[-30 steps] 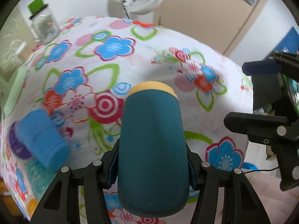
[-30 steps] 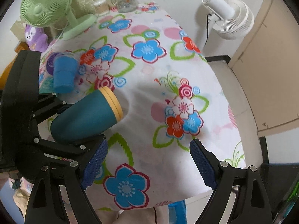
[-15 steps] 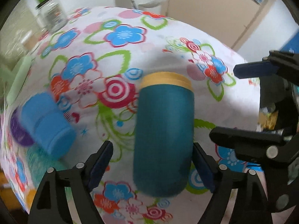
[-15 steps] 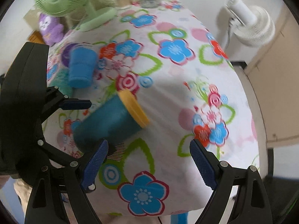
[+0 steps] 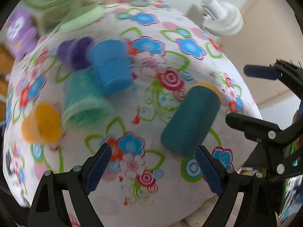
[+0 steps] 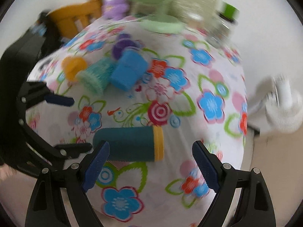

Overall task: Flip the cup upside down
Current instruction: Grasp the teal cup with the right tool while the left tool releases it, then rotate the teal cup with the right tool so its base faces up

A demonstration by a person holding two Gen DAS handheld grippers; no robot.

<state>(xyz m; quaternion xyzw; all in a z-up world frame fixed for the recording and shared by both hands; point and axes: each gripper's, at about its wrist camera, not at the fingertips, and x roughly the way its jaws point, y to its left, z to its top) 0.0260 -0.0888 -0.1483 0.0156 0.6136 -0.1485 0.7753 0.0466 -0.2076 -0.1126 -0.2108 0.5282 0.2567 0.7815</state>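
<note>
A dark teal cup with a yellow rim [image 5: 191,120] lies on its side on the flowered tablecloth [image 5: 161,189], free of both grippers. In the right wrist view the cup [image 6: 130,143] lies across, rim pointing right. My left gripper [image 5: 153,168] is open and empty, with the cup just beyond its right finger. My right gripper [image 6: 150,167] is open and empty, close behind the cup; it also shows in the left wrist view [image 5: 263,92] at the right. The left gripper shows in the right wrist view [image 6: 64,124] at the left.
Several other cups lie together on the cloth: blue [image 5: 111,66], mint green [image 5: 85,100], purple [image 5: 73,53], orange [image 5: 41,125]. A green fan [image 6: 159,5], a purple toy [image 6: 114,1] and a glass jar [image 6: 225,24] stand at the far edge. A white fan [image 5: 221,19] stands beyond the table.
My left gripper opened and let go of the teal cup, which now lies on the cloth. The left gripper pulled back and swung left. The right gripper moved in behind the cup.
</note>
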